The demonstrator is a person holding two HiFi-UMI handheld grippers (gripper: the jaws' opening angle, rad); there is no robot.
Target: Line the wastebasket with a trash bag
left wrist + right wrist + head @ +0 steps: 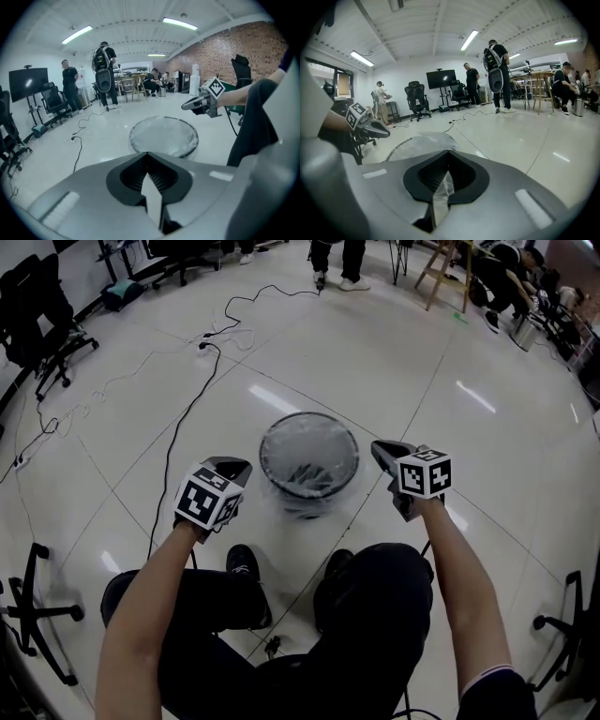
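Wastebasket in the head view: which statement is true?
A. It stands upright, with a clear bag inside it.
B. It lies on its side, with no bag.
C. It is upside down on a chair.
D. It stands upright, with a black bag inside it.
A: the wastebasket stands upright with its mouth open to the camera, and a clear trash bag lines its inside up to the rim.

Hidden behind the body of the right gripper: the near rim of the wastebasket. Same behind the left gripper. Cut off at the left edge of the head view: an office chair. Too blurred to name (seen through the trash bag): dark bits at the basket bottom.
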